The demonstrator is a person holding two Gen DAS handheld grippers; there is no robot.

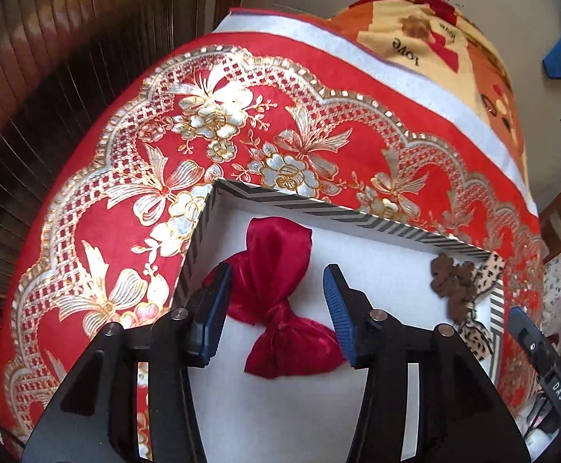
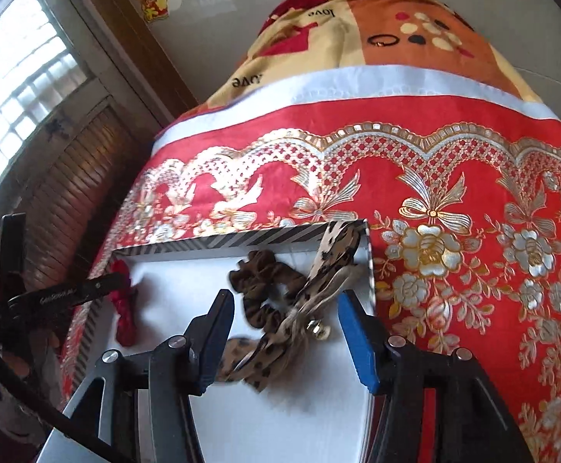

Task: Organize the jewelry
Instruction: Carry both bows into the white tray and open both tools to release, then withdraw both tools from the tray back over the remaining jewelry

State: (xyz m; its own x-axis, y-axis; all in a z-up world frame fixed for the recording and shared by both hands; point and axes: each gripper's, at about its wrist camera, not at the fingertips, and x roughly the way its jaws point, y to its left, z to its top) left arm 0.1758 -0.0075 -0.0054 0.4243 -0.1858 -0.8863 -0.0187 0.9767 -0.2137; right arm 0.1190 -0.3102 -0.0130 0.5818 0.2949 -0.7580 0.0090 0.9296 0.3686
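Note:
A white box (image 1: 357, 220) with a black-and-white chevron rim sits on a red and gold cloth. A red satin bow (image 1: 276, 293) lies in the box's left part. My left gripper (image 1: 276, 281) is open, its fingers either side of the bow, just above it. A brown scrunchie (image 2: 261, 285) and a leopard-print bow (image 2: 311, 301) lie in the box's right corner; both also show in the left wrist view (image 1: 454, 281). My right gripper (image 2: 286, 303) is open above the leopard bow, holding nothing. The red bow shows in the right wrist view (image 2: 124, 308) at left.
The red embroidered cloth (image 2: 454, 239) covers the table around the box. A patterned blanket (image 2: 377, 31) lies beyond it, with a small black ring (image 2: 382, 41) on it. A wooden slatted wall (image 1: 48, 77) stands left. The left gripper's body (image 2: 48, 297) is beside the box.

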